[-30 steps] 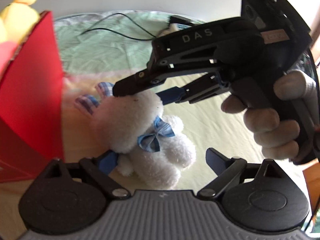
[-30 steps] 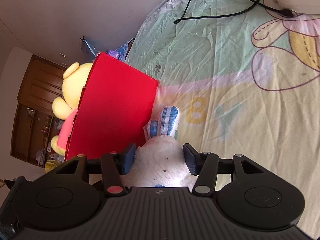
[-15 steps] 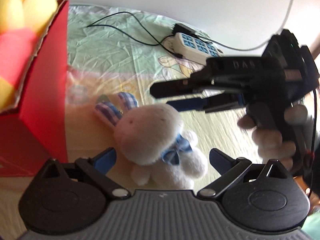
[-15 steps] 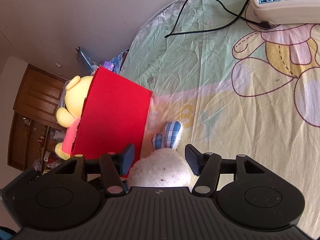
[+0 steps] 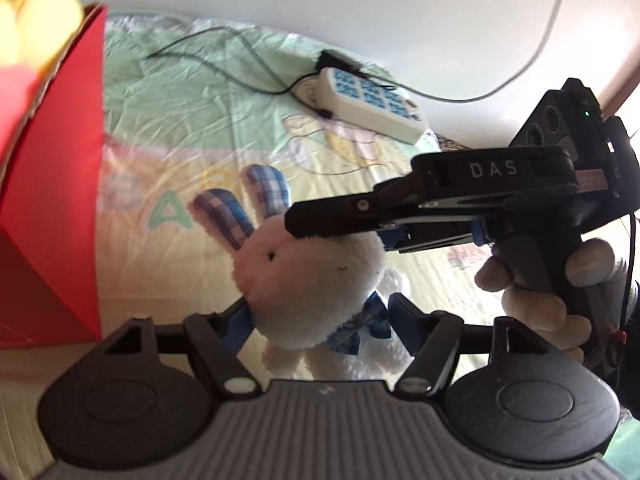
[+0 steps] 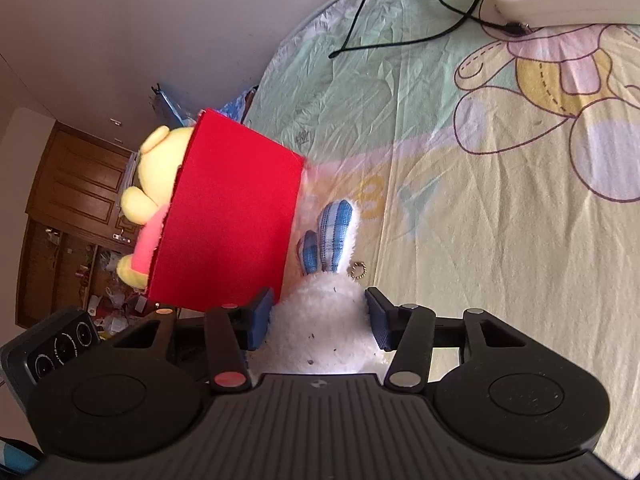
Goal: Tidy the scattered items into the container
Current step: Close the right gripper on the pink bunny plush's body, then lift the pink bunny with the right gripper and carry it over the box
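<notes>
Two grippers close on one white plush rabbit (image 5: 308, 276) beside the red box (image 5: 52, 200).

Nearest, the left gripper (image 5: 318, 316) pinches the rabbit at its blue bow, while the right gripper (image 6: 316, 318) clasps the head from the right, blue pads against the fur. The checked ears point far-left toward the box, just left of the toy, where a yellow bear (image 6: 154, 176) sits inside. Farther off, on the cartoon-print bedsheet (image 6: 500, 220), lie a power strip (image 5: 370, 102) and black cable (image 6: 404, 12).
</notes>
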`<state>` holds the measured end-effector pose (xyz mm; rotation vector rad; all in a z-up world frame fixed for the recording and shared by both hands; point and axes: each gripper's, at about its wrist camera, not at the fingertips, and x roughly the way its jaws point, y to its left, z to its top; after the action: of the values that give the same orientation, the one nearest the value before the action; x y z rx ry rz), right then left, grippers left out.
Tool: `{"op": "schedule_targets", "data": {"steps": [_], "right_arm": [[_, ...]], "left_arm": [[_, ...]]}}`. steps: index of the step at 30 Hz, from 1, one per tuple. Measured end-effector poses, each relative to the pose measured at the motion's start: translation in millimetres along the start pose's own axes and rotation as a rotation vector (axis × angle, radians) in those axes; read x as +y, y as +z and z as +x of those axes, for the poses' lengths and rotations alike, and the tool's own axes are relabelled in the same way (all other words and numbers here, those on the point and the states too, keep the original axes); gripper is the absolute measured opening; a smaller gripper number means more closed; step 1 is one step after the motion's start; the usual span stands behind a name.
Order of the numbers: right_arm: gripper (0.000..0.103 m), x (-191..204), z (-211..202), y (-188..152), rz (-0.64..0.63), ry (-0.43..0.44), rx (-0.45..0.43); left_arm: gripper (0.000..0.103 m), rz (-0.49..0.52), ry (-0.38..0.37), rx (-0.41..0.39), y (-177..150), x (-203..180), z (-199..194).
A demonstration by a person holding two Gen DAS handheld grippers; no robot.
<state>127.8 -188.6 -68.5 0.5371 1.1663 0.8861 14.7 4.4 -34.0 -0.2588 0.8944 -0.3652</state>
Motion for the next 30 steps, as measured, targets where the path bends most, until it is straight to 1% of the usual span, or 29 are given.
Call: {"op": "schedule_targets", "data": {"steps": [2, 4, 8, 12, 15, 18, 23, 26, 30], "right_arm": [[0.052, 9, -15, -4, -0.016, 0.026, -0.052], [0.052, 21, -27, -5, -0.038, 0.051, -0.109], [0.052, 61, -46, -2, -0.125, 0.102, -0.217], [0.052, 112, -49, 7, -0.253, 0.165, -0.304], [0.052, 148, -36, 17, -0.339, 0.219, -0.327], [0.052, 182, -6, 30, -0.411, 0.272, -0.298], [0.052, 235, 64, 46, -0.534, 0.325, -0.205], [0.052, 260, 108, 53, -0.605, 0.334, -0.134], [0.052, 280, 158, 53, -0.695, 0.305, -0.032]], "left_arm": [[0.070, 0.043, 0.001, -0.051, 4, -11, -14], [0.070, 0.065, -0.007, -0.105, 10, -17, -31], [0.070, 0.117, 0.008, -0.237, 24, -23, -73], [0.070, 0.166, 0.068, -0.371, 35, -15, -120], [0.070, 0.155, 0.123, -0.443, 38, 7, -152], [0.070, 0.131, 0.193, -0.488, 36, 36, -177], [0.070, 0.080, 0.318, -0.515, 26, 94, -204], [0.071, 0.041, 0.377, -0.504, 18, 128, -209], [0.070, -0.024, 0.416, -0.466, 8, 171, -205]]}}
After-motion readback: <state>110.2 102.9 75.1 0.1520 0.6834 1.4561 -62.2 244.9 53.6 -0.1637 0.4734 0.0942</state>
